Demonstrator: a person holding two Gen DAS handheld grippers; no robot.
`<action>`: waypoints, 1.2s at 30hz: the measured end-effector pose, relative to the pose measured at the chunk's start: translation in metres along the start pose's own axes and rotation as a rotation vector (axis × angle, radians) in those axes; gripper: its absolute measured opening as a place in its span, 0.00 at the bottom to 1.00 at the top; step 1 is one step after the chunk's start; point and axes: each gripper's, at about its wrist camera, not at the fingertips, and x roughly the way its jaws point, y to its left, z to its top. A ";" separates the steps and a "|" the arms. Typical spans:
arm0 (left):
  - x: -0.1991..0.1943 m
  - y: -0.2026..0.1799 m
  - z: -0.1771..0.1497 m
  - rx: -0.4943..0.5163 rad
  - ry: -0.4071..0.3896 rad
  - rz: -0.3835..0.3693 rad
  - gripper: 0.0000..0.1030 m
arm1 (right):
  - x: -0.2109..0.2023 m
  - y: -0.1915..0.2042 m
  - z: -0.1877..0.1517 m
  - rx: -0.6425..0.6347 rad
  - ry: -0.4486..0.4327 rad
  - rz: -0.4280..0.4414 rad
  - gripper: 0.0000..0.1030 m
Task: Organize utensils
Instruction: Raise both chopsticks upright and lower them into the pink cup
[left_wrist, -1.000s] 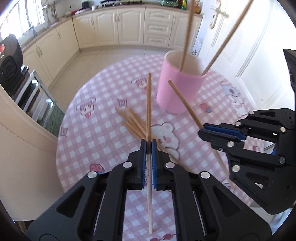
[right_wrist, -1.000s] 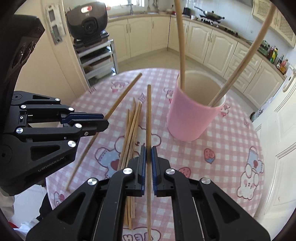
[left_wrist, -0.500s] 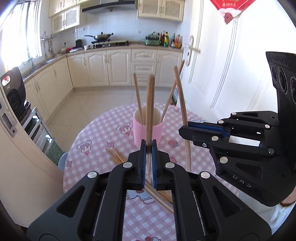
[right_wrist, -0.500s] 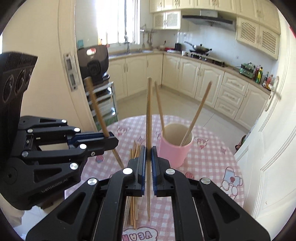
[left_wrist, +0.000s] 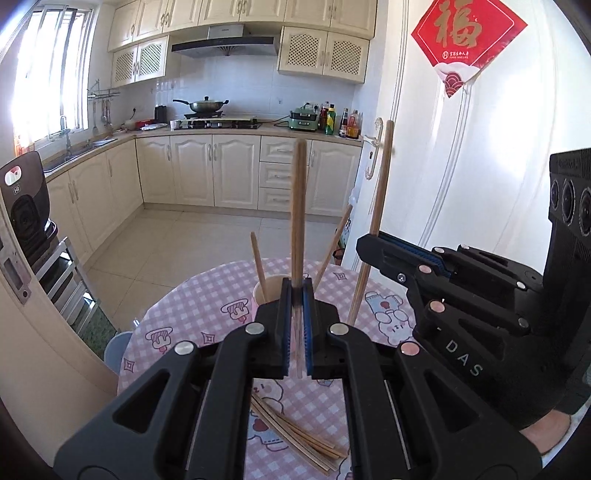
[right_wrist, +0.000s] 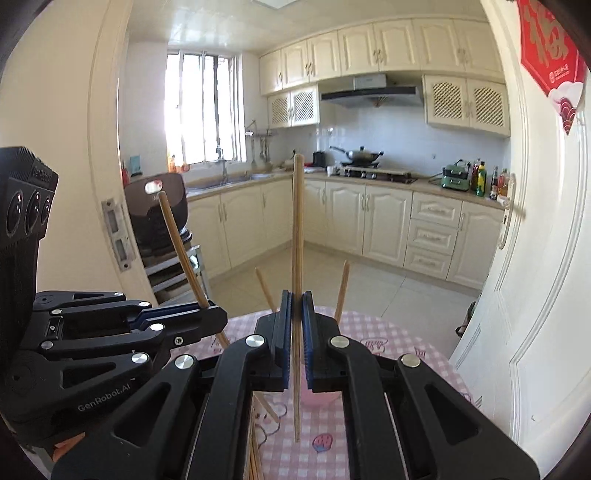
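Wooden chopsticks and a pink cup on a checked tablecloth

Two long, light-brown wooden chopsticks are held nearly upright above the table: one (left_wrist: 298, 206) is clamped between the blue pads of the left gripper (left_wrist: 295, 325), the other (right_wrist: 297, 236) between those of the right gripper (right_wrist: 294, 339), with its lower end hanging free above the cloth. A pink cylindrical cup (left_wrist: 266, 291) is seen standing upright on the table, largely hidden, with two slim wooden chopsticks (left_wrist: 258, 264) leaning apart inside it. A loose bundle of further wooden chopsticks (left_wrist: 295, 439) is laid flat on the cloth.
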 end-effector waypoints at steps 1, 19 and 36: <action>-0.001 0.000 0.004 -0.001 -0.018 0.007 0.06 | 0.000 0.001 0.002 0.000 -0.016 -0.005 0.04; 0.013 -0.002 0.035 -0.028 -0.198 0.088 0.06 | 0.012 -0.033 0.019 0.077 -0.225 -0.146 0.04; 0.055 0.003 0.028 -0.038 -0.179 0.107 0.06 | 0.037 -0.038 0.009 0.108 -0.195 -0.077 0.04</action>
